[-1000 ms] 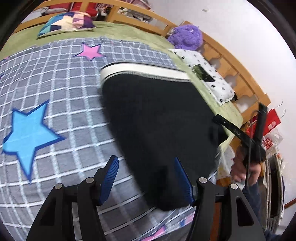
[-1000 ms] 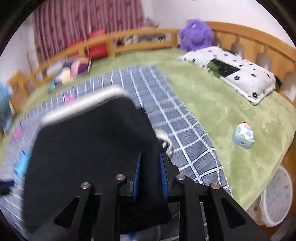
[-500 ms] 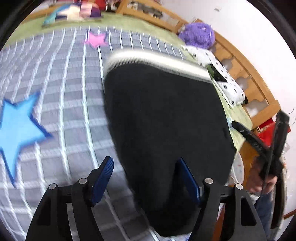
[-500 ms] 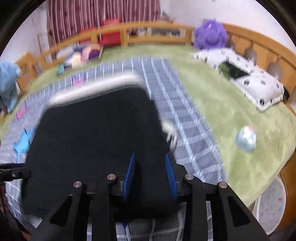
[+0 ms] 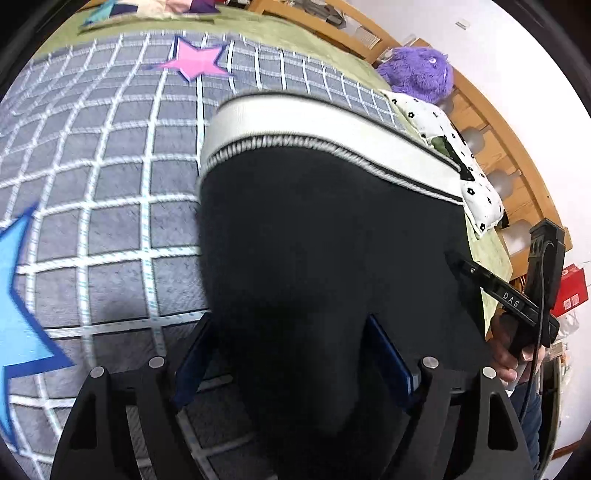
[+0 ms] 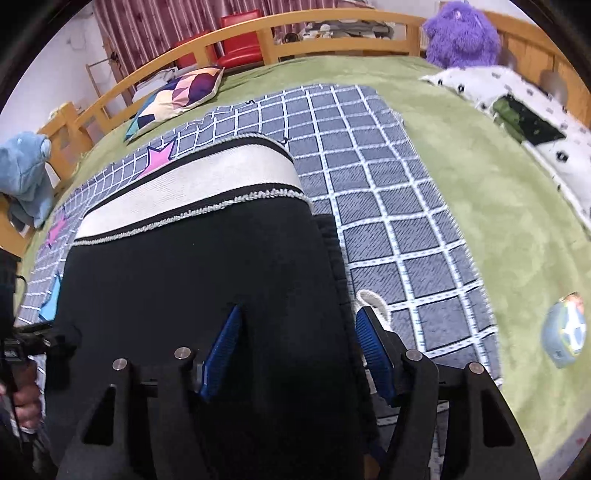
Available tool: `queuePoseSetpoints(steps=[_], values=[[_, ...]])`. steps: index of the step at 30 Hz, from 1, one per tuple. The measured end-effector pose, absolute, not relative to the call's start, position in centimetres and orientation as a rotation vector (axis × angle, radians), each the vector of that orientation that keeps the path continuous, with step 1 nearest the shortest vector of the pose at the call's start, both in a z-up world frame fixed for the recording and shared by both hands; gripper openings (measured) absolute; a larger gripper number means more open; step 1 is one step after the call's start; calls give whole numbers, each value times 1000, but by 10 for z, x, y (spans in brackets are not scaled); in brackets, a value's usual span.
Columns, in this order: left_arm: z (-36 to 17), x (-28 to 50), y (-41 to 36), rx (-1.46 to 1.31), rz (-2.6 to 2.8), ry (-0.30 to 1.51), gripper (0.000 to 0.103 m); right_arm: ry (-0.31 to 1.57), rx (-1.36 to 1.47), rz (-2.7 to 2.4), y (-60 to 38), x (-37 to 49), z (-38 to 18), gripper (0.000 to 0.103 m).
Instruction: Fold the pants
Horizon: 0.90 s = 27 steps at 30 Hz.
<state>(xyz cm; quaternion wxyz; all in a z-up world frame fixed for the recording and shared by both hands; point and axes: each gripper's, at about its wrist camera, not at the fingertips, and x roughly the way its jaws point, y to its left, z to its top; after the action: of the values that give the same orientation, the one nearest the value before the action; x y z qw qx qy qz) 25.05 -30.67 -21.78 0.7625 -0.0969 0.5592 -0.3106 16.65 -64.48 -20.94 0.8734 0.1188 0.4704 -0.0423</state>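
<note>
Black pants [image 5: 332, 240] with a white waistband [image 5: 314, 122] lie folded on a grey checked blanket [image 5: 110, 184]. My left gripper [image 5: 291, 350] is over the pants' near left corner. Its jaws are opening, the cloth lies loose between them and the pads stand off it. In the right wrist view the same pants [image 6: 192, 277] fill the lower left. My right gripper [image 6: 297, 332] straddles their right edge. Its jaws are opening too, and no pad presses the cloth. A white drawstring loop [image 6: 373, 299] pokes out by the right finger.
The blanket lies on a green bed cover [image 6: 498, 206] inside a wooden rail [image 6: 332, 26]. A purple plush [image 6: 461, 33], a dotted white pillow [image 6: 535, 110], a patchwork cushion [image 6: 177, 96], a blue plush [image 6: 26, 173] and a small toy [image 6: 565, 332] lie around.
Both sets of jaws have widened; the right one was shut on the black cloth and has let it go. Both grippers have come lower and closer to the pants.
</note>
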Motion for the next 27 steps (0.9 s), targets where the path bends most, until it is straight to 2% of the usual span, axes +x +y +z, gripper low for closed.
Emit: queuePoseSetpoints(steps=[6, 8, 11, 12, 13, 15, 17, 23, 27], values=[[-223, 248, -315, -212, -679, 1189, 79, 998, 365, -31, -659, 173, -227, 63], [-222, 249, -321, -205, -676, 1181, 76, 999, 381, -26, -660, 172, -229, 64], [-217, 250, -324, -211, -677, 1178, 59, 997, 372, -33, -657, 172, -229, 63], [-213, 250, -324, -204, -676, 1172, 47, 995, 369, -33, -656, 171, -228, 61], [-209, 249, -323, -200, -680, 1163, 42, 990, 362, -27, -654, 170, -226, 56], [-203, 251, -320, -207, -698, 1159, 38, 969, 336, -31, -649, 164, -218, 48], [-198, 251, -315, -210, -715, 1155, 36, 943, 308, -51, -646, 159, -208, 31], [-155, 245, -304, -170, -783, 1080, 32, 879, 294, -118, -627, 146, -176, 20], [-123, 243, -276, -143, -768, 1010, 30, 832, 300, -110, -601, 141, -151, 17]])
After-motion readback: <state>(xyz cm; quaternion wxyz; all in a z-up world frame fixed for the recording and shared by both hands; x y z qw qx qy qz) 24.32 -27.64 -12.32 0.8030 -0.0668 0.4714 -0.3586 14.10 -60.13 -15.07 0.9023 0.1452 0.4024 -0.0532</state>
